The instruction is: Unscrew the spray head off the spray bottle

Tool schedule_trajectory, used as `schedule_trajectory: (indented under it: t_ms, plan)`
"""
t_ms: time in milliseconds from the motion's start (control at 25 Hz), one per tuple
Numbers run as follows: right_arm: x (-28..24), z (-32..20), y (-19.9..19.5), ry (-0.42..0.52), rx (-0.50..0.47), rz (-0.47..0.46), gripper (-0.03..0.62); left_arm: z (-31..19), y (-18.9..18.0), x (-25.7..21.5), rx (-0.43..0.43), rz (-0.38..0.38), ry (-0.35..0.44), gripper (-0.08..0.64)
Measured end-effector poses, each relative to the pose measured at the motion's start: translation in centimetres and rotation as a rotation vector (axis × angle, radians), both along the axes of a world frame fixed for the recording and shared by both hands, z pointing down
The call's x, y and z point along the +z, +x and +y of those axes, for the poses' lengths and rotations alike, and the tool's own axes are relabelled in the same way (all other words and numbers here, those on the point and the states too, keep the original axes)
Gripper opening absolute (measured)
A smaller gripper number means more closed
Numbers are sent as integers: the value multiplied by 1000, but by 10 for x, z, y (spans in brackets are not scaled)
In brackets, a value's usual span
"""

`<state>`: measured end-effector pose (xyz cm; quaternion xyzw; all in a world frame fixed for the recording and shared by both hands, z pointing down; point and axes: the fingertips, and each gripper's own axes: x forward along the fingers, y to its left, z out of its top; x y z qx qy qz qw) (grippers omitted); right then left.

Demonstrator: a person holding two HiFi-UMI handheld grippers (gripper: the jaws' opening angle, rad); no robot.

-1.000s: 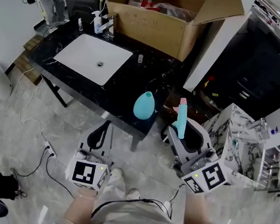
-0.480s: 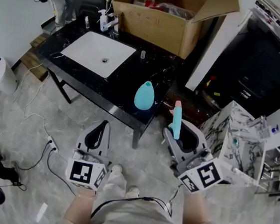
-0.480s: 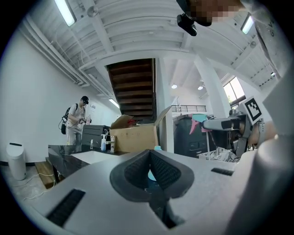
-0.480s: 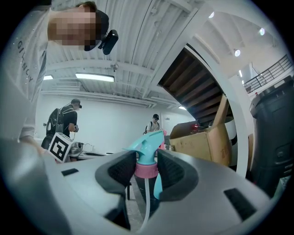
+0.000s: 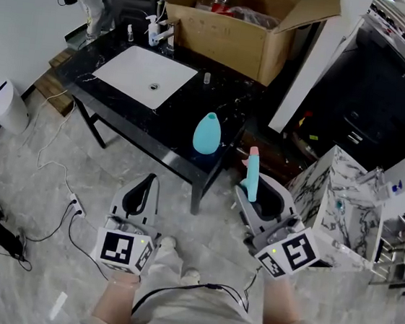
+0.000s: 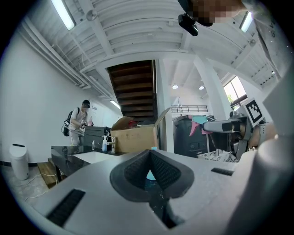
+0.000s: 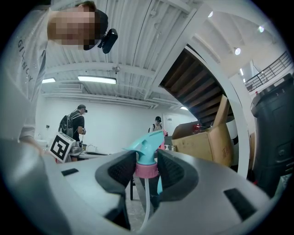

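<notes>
The black table (image 5: 195, 100) is filling the upper half of the head view, carrying an open cardboard box (image 5: 231, 34) at its 12 o'clock end and a white sink basin (image 5: 143, 77) at its 10 o'clock side. Both tongs are hanging off the table's near edge, over the marble floor. The left tongs (image 5: 139, 198) are sitting at 7 o'clock with the jaws pressed fully together and gripping nothing, as the left gripper view is showing (image 6: 150, 172). The right tongs (image 5: 254, 197) are sitting at 5 o'clock, about half open and clamping the pink collar of the spray head (image 5: 252, 172). The teal spray bottle (image 5: 206, 133) is standing upright near the table's front edge with no head on it, so the unscrewing is looking finished. The bottle is lying at about 10 o'clock from the right tongs and about 1 o'clock from the left tongs, and the right hand is looking clearly nearer to it. In the right gripper view the spray head (image 7: 146, 153) is standing with its long axis running 12 to 6 o'clock between the pads, its nozzle pointing toward 1 o'clock and its thin dip tube (image 7: 145, 202) hanging straight down below the collar, well apart from the bottle.
</notes>
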<state>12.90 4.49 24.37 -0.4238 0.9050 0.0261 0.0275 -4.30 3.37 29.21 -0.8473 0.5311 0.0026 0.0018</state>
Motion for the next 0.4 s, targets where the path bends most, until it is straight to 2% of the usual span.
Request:
schedule_trajectory:
  t_ms: [400]
  plan:
    - [5,14,5,2,-20,-5,150,14,5,-2,-16,-4,8,5]
